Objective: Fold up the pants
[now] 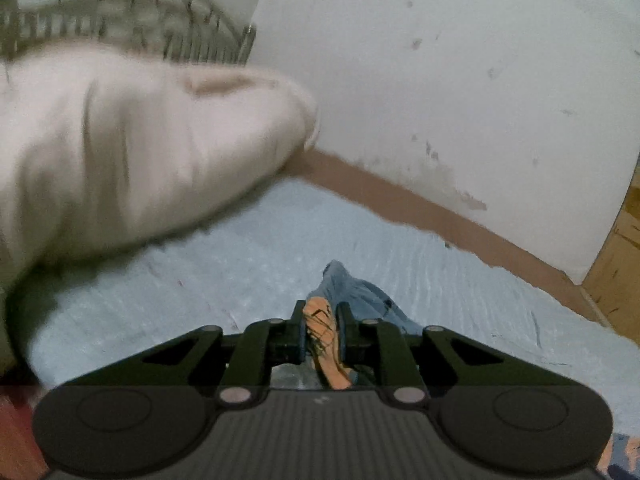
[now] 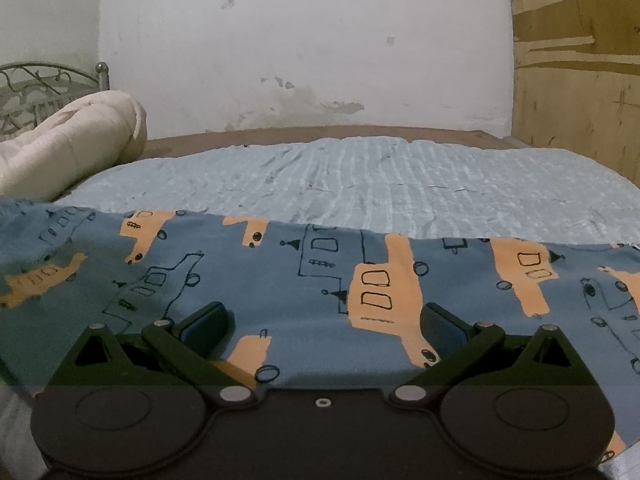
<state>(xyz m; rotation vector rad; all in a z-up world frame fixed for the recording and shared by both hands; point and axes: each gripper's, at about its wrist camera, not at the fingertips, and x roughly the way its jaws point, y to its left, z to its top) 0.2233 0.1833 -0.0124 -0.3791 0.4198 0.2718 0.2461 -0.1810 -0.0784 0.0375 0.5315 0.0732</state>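
The pants (image 2: 304, 280) are blue with orange and outlined truck prints. They lie spread flat across the near part of the light blue bed sheet (image 2: 360, 176) in the right wrist view. My right gripper (image 2: 324, 324) is open, low over the pants, its fingers apart above the cloth. In the left wrist view my left gripper (image 1: 322, 332) is shut on a bunched fold of the pants (image 1: 356, 292), held up over the sheet (image 1: 200, 280), with blue cloth hanging down beyond the fingers.
A rolled cream duvet (image 1: 132, 152) lies at the head of the bed on the left, also in the right wrist view (image 2: 76, 140). A metal headboard (image 1: 120, 20) stands behind it. A stained white wall (image 2: 304, 48) and a wooden wardrobe (image 2: 576, 60) border the bed.
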